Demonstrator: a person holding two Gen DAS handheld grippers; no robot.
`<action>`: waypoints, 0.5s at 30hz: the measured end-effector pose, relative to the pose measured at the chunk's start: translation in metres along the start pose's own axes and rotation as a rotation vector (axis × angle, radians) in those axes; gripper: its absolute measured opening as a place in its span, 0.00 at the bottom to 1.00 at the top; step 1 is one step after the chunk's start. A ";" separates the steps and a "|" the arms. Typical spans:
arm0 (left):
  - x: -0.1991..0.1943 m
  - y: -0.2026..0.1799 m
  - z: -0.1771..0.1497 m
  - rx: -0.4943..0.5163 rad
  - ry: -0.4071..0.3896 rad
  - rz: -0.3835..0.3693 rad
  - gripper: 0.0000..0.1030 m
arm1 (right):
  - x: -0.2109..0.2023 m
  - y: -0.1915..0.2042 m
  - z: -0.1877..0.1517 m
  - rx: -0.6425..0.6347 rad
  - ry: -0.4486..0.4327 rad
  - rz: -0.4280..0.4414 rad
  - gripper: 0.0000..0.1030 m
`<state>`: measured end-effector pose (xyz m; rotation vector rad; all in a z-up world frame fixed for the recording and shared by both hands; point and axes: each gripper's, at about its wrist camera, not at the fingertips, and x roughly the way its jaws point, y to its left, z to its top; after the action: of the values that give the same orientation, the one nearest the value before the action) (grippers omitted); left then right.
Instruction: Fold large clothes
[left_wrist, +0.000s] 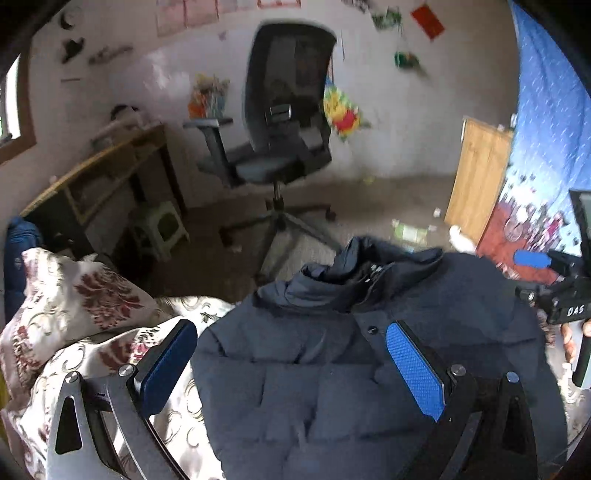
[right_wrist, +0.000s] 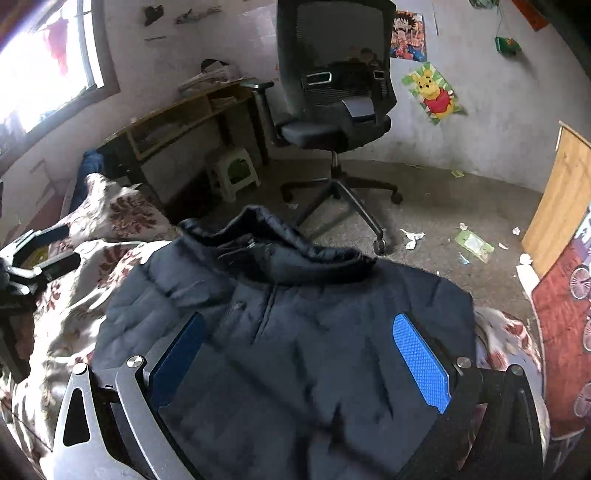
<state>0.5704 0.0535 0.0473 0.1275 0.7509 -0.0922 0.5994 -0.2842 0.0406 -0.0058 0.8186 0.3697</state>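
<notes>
A dark navy puffer jacket (left_wrist: 332, 354) lies front-up on a floral bedspread (left_wrist: 74, 302), collar toward the bed's edge. It also shows in the right wrist view (right_wrist: 295, 332). My left gripper (left_wrist: 291, 332) is open and empty, hovering over the jacket's upper left part; its left finger is over the bedspread. My right gripper (right_wrist: 299, 328) is open and empty above the jacket's chest. The right gripper also shows at the right edge of the left wrist view (left_wrist: 561, 288); the left gripper shows at the left edge of the right wrist view (right_wrist: 33, 266).
A black office chair (right_wrist: 332, 92) stands on the floor beyond the bed. A wooden desk (right_wrist: 177, 125) with a small stool (right_wrist: 232, 173) stands at the left under a window. A wooden board (right_wrist: 557, 199) leans at the right. Paper scraps (right_wrist: 472, 240) litter the floor.
</notes>
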 end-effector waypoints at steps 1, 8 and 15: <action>0.018 -0.003 0.004 0.004 0.033 0.005 1.00 | 0.007 -0.001 0.003 0.003 -0.005 0.001 0.97; 0.087 -0.011 0.026 0.009 0.139 0.040 1.00 | 0.074 -0.009 0.018 0.018 0.014 -0.009 0.96; 0.129 -0.013 0.043 -0.034 0.197 0.062 0.65 | 0.110 -0.014 0.031 0.053 0.031 -0.018 0.83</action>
<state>0.6917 0.0289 -0.0108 0.1281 0.9442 -0.0075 0.6945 -0.2576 -0.0191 0.0300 0.8586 0.3314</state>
